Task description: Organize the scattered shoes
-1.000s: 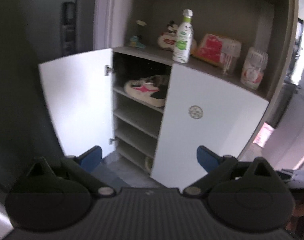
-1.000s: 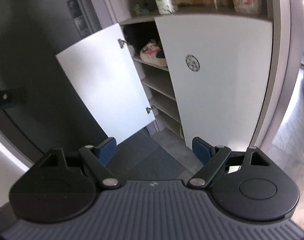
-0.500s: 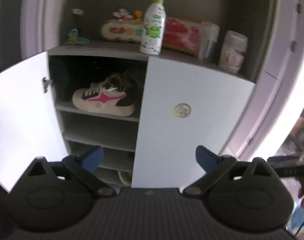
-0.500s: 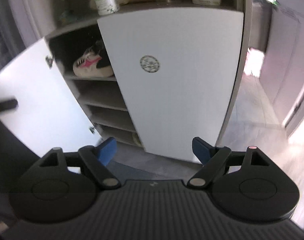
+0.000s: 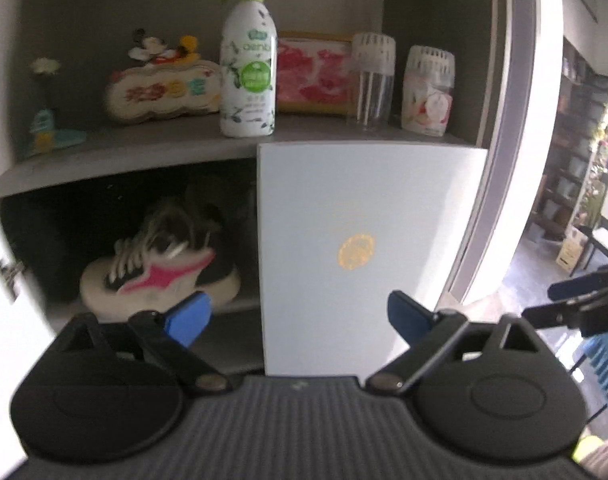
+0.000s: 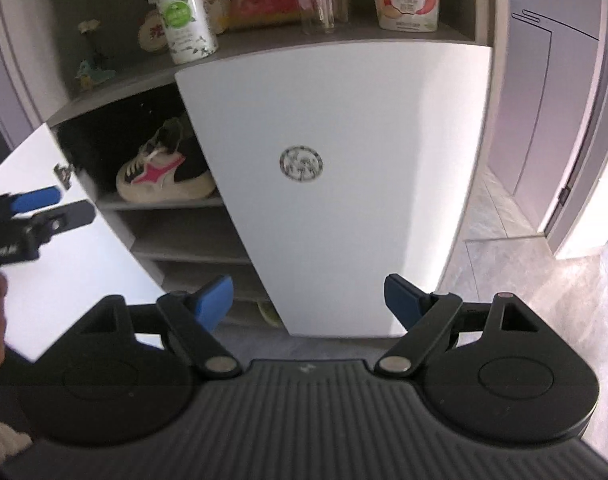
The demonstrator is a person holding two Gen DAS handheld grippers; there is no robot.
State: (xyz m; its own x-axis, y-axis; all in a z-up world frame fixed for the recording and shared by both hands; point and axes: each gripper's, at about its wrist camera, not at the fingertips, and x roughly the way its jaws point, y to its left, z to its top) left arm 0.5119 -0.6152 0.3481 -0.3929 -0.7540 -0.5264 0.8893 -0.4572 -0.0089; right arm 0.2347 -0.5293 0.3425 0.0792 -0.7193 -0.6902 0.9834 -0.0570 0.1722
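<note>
The sneaker (image 5: pixel 159 268) sat on the upper shelf (image 6: pixel 171 202) behind the open left door (image 6: pixel 83 264), larger in view than a second earlier as the left gripper (image 5: pixel 297 314) and right gripper (image 6: pixel 308 298), both open and empty, closed on the cabinet.

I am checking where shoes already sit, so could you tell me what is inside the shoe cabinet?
Inside the shoe cabinet, one white and pink sneaker sits on the top shelf; the next shelf down looks bare. The closed right door hides the rest.
</note>
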